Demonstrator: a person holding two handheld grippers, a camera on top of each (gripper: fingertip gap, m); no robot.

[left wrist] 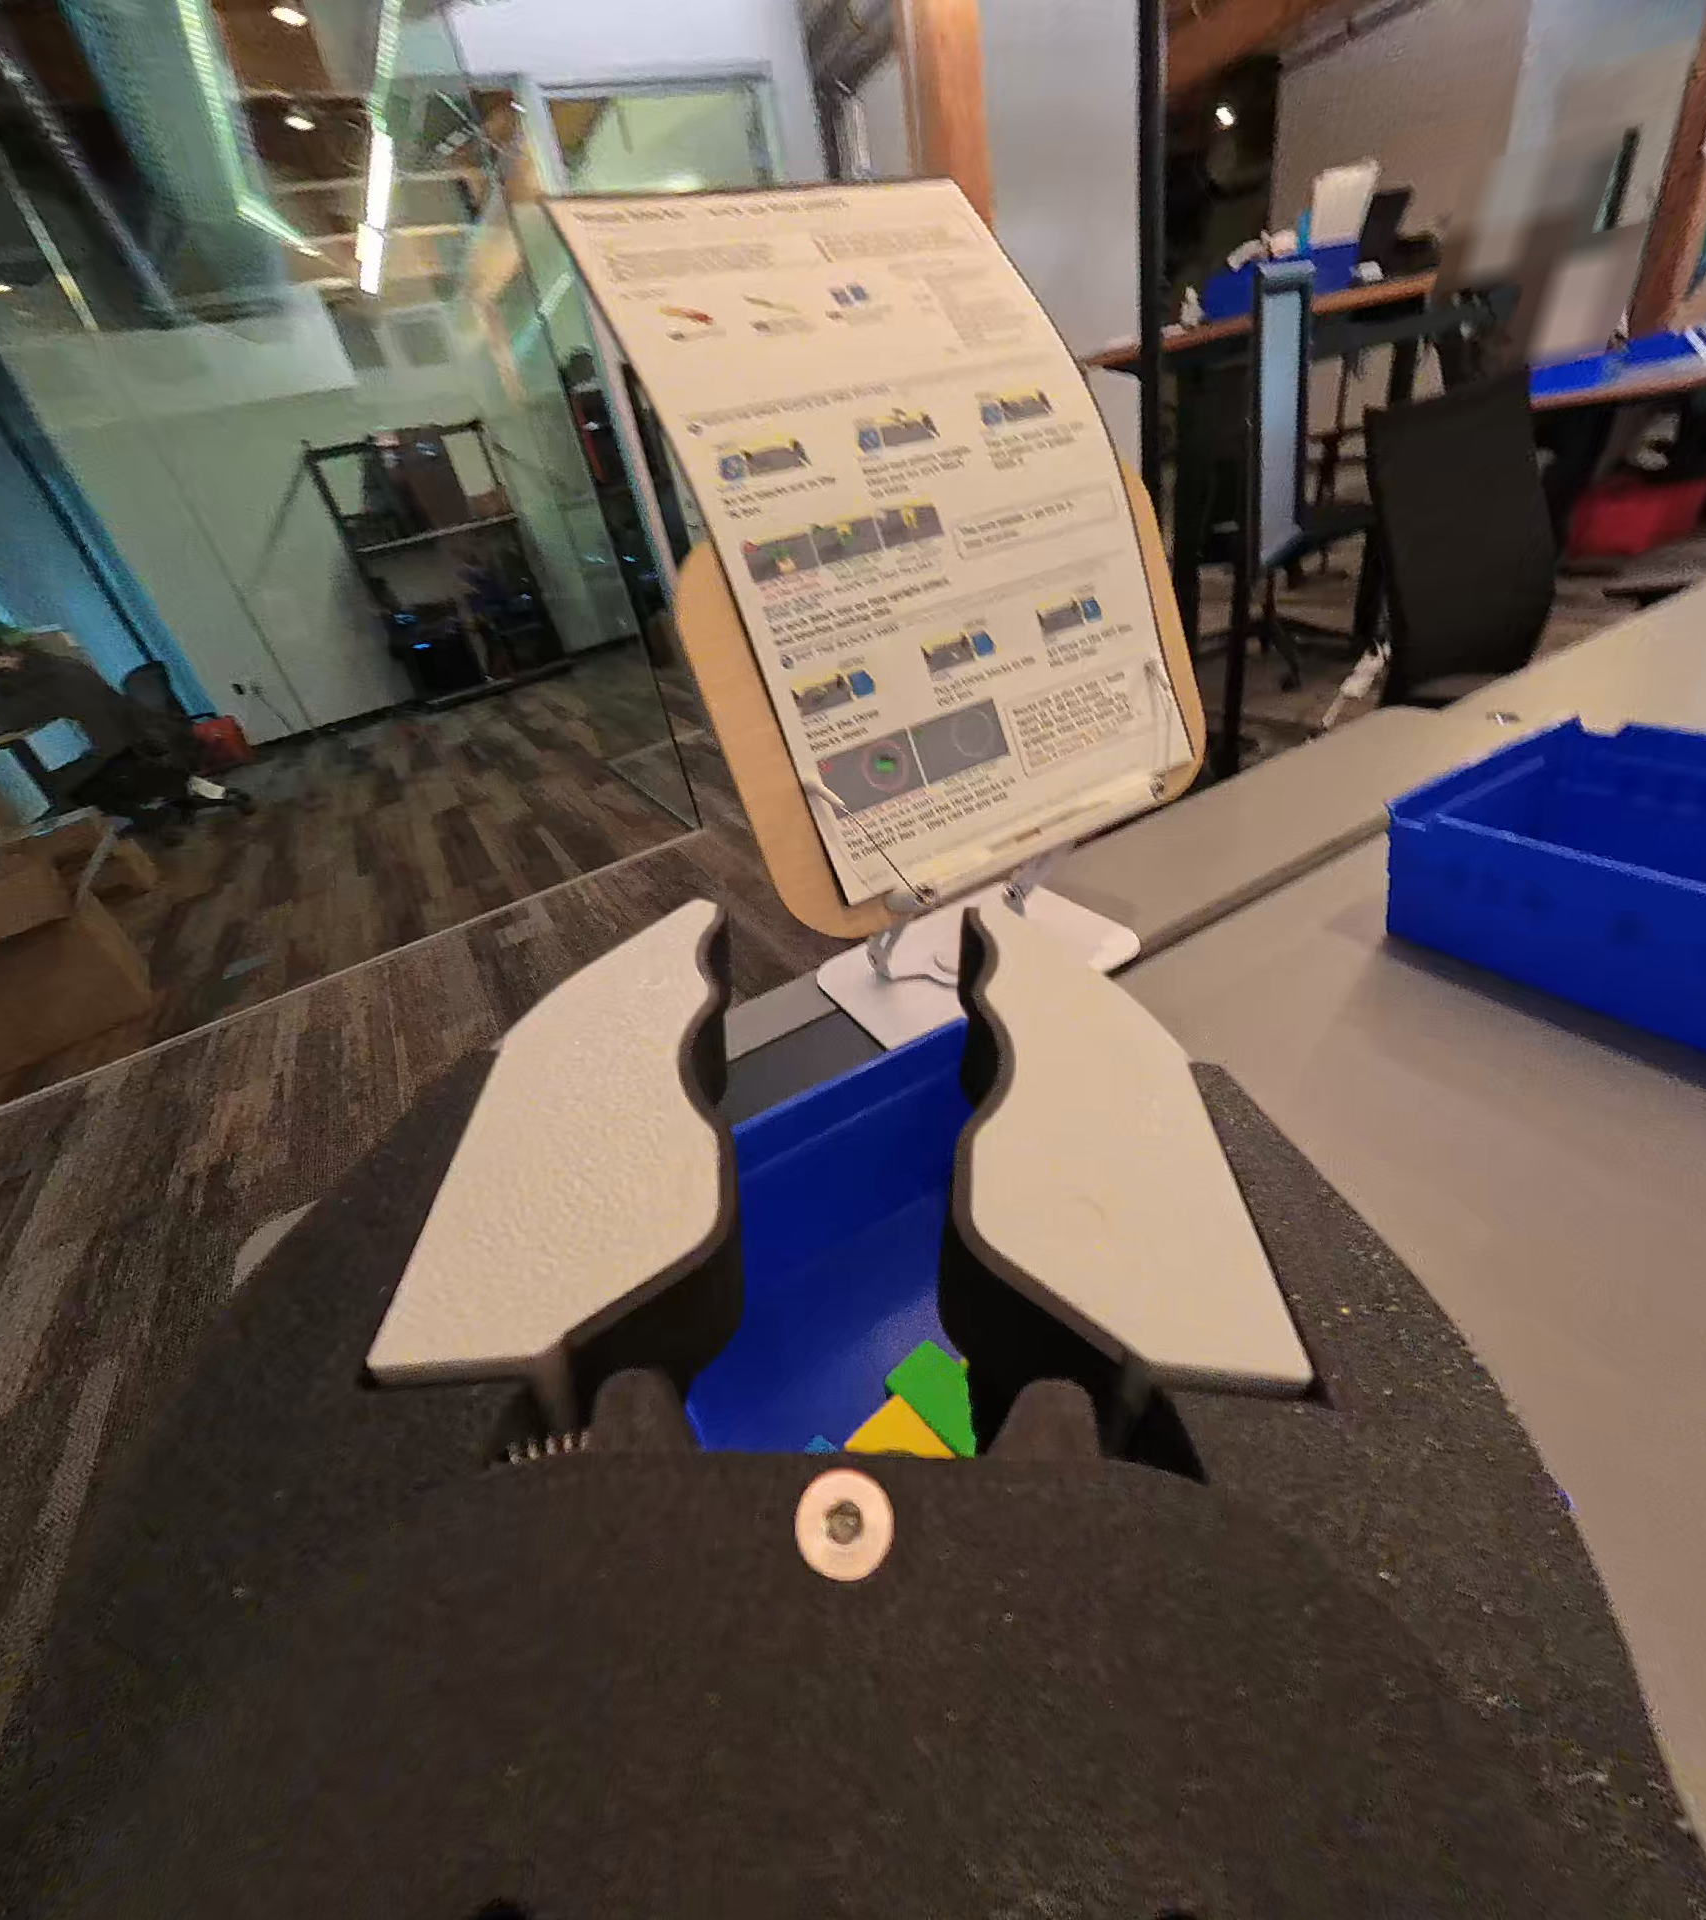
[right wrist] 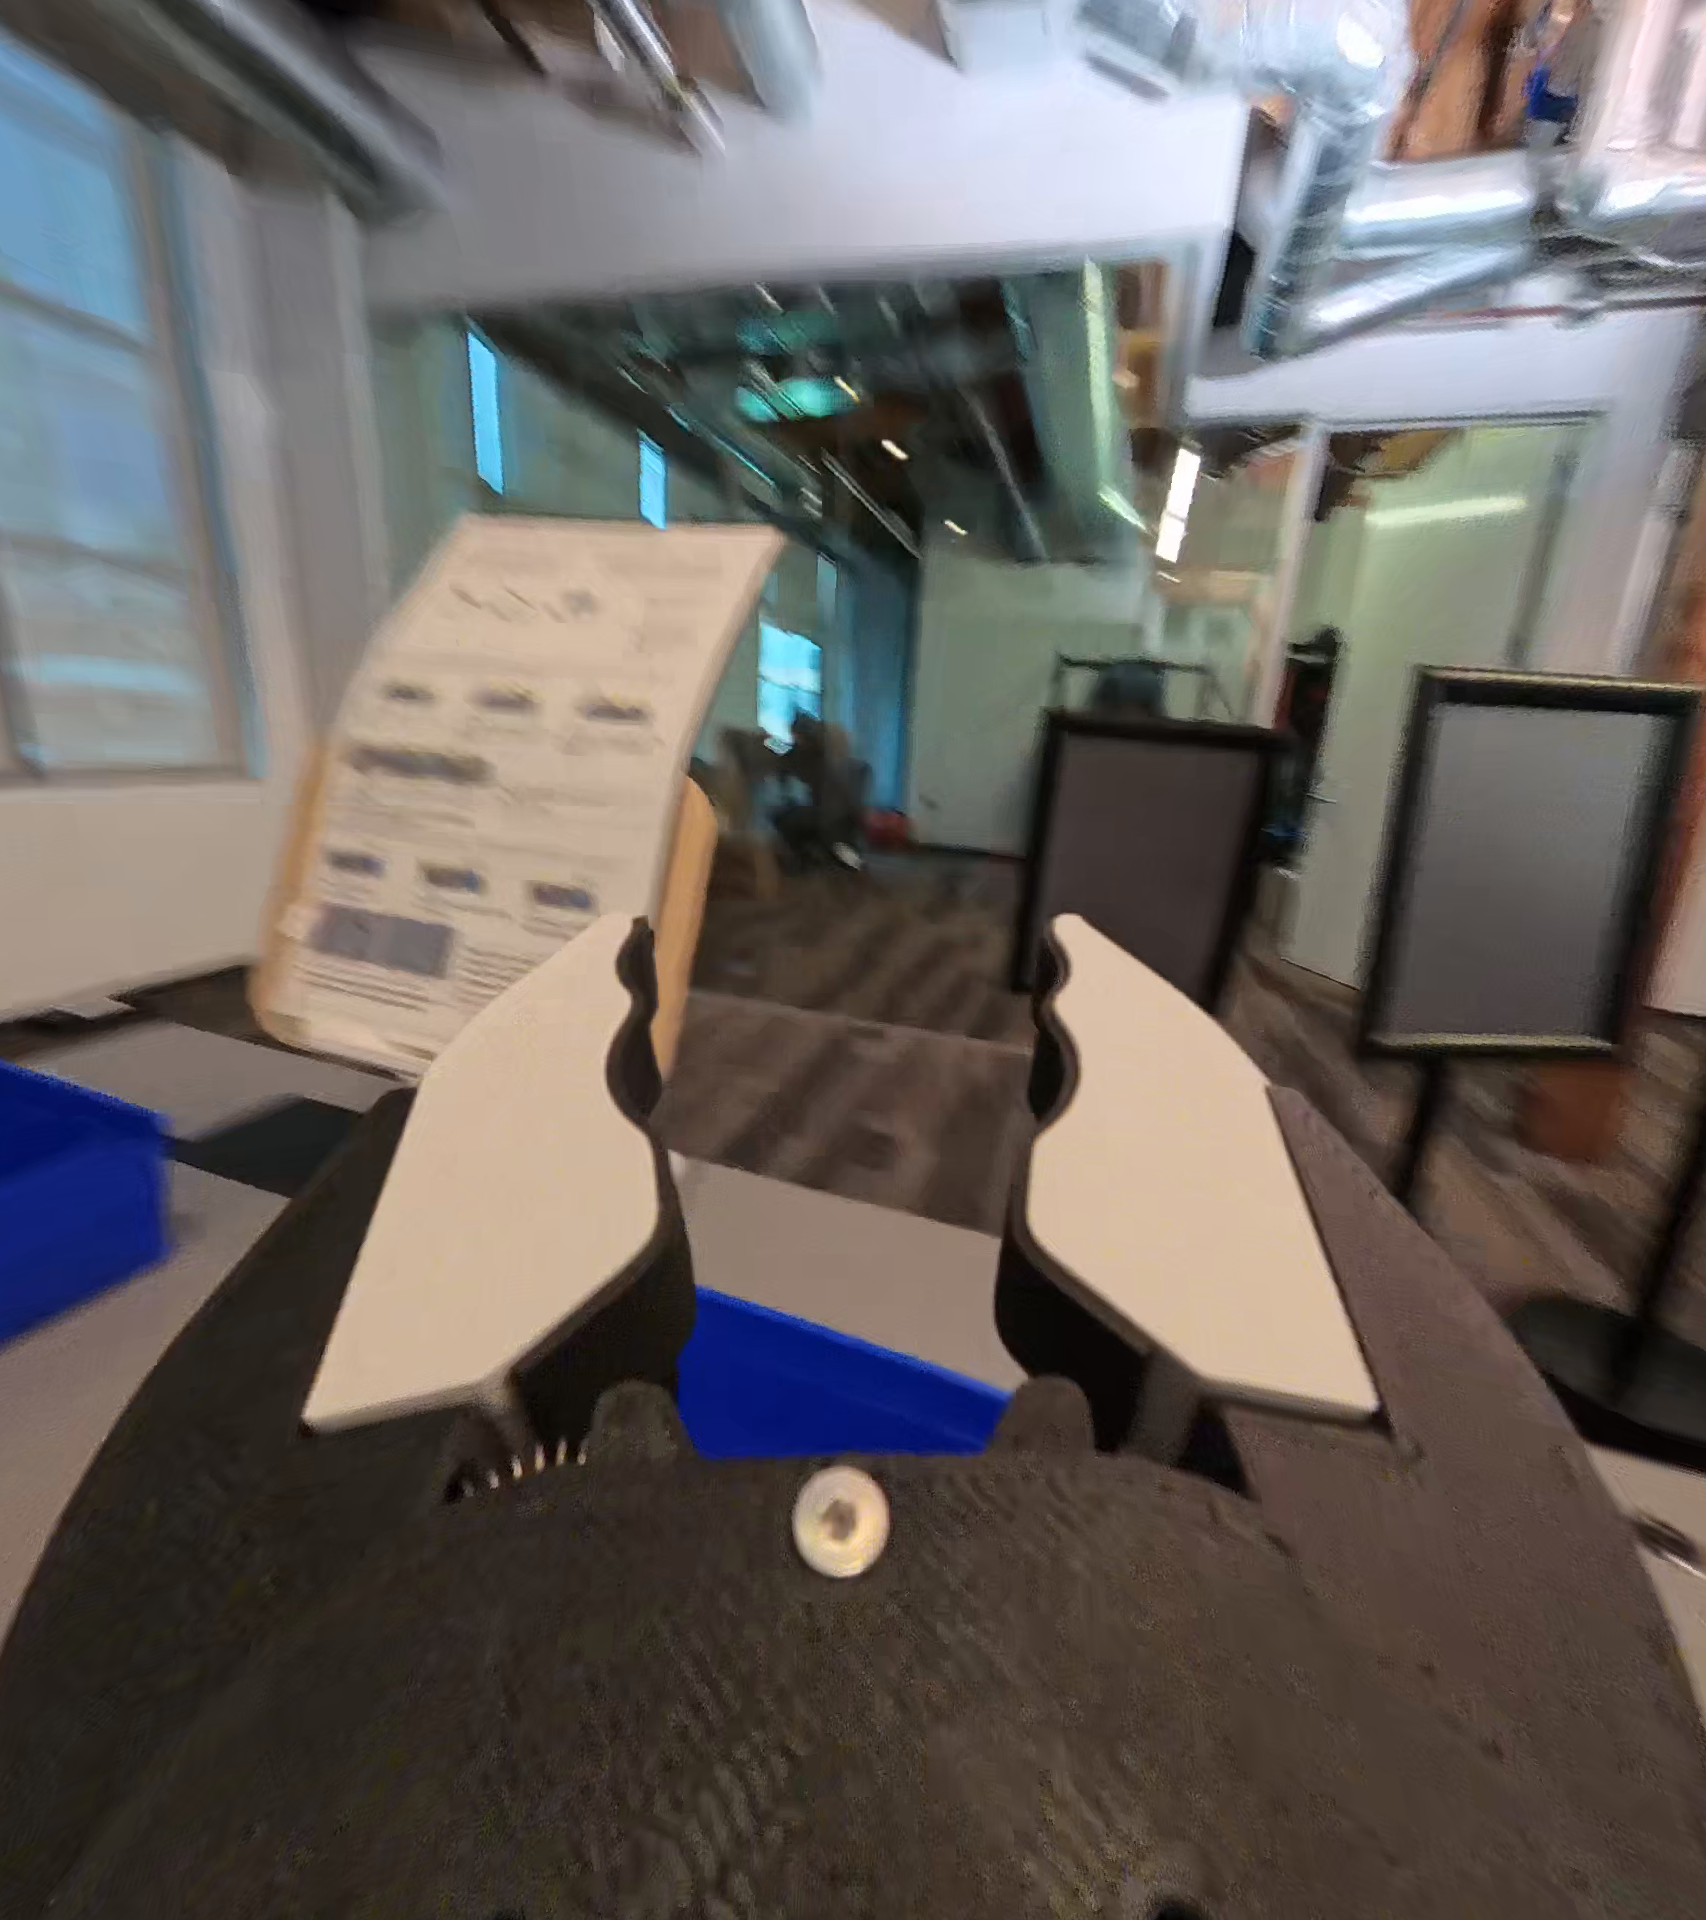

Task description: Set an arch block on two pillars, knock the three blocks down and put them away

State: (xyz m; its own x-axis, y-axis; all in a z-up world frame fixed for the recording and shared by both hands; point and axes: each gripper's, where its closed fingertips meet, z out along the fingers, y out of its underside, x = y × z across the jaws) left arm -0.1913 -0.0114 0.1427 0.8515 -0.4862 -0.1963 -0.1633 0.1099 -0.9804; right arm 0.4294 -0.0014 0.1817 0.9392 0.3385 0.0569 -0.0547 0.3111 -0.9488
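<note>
Left wrist view. The left gripper (left wrist: 844, 940) is raised above a blue bin (left wrist: 828, 1226), fingers apart with nothing between them. Through the gap, the bin's inner wall shows, and low in it lie a green block (left wrist: 932, 1387) and a yellow block (left wrist: 896, 1432), touching each other; a sliver of a blue block (left wrist: 818, 1445) sits just beside the yellow one. Whether any of them is the arch cannot be told. Beyond the bin stands an instruction sheet (left wrist: 890, 520) clipped to a wooden board on a white stand (left wrist: 890, 982). A second blue bin (left wrist: 1607, 862) rests on the grey worktop (left wrist: 1451, 1195) well to the right. Patterned carpet floor on the left.

Right wrist view, heavily blurred. The right gripper (right wrist: 844, 971) is also held high, fingers spread wide, empty. A blue bin edge (right wrist: 828, 1382) shows low between the fingers; its contents are hidden. Another blue bin (right wrist: 18, 1174) lies at far left on the worktop (right wrist: 828, 1216). The instruction sheet (right wrist: 516, 790) stands behind the left finger. Two dark-framed panels on stands (right wrist: 1524, 873) are farther off on the floor.
</note>
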